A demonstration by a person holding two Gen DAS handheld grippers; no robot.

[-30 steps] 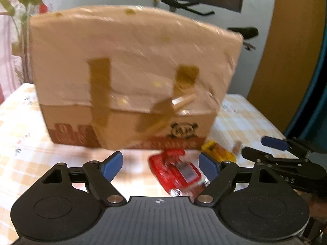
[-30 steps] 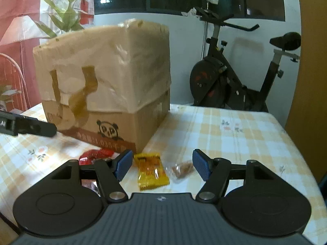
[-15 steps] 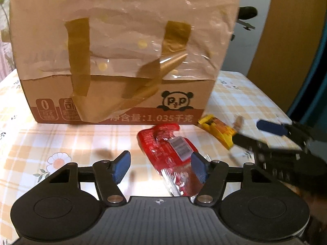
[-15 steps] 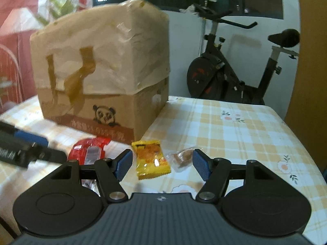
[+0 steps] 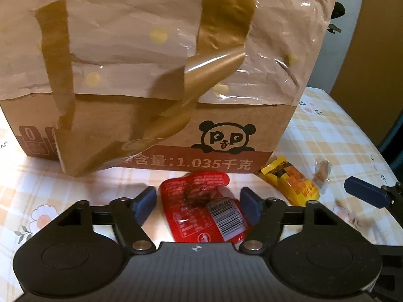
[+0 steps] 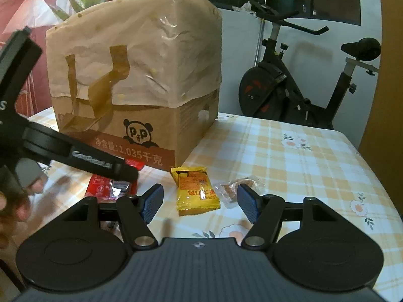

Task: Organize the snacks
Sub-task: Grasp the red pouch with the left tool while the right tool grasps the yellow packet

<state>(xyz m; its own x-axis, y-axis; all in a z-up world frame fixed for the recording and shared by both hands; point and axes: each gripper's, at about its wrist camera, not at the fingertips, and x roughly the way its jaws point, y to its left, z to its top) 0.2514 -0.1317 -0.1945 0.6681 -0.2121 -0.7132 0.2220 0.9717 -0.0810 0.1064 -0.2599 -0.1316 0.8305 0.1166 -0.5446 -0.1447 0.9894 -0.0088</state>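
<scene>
A red snack packet (image 5: 191, 214) with a barcode label lies flat on the checked tablecloth in front of a cardboard box (image 5: 151, 63). My left gripper (image 5: 199, 201) is lowered over it. Its jaws are opening, the packet lies between the blue pads, and they do not press on it. To the right lie a yellow snack packet (image 5: 292, 181) and a small clear-wrapped snack (image 5: 321, 171). My right gripper (image 6: 200, 201) hovers open just short of the yellow packet (image 6: 195, 188) and the clear-wrapped snack (image 6: 234, 188), holding nothing. In the right wrist view the left gripper's black arm partly covers the red packet (image 6: 105, 188).
The tall panda-printed box (image 6: 141, 75), wrapped in paper and peeling brown tape, stands just behind the snacks. The table (image 6: 302, 163) stretches to the right, with an exercise bike (image 6: 289, 88) beyond its far edge. A person's hand (image 6: 15, 206) shows at the left.
My left gripper moved forward and down toward the box, so the red packet now lies between its fingers; its jaws narrowed, then widened again. The right gripper barely moved.
</scene>
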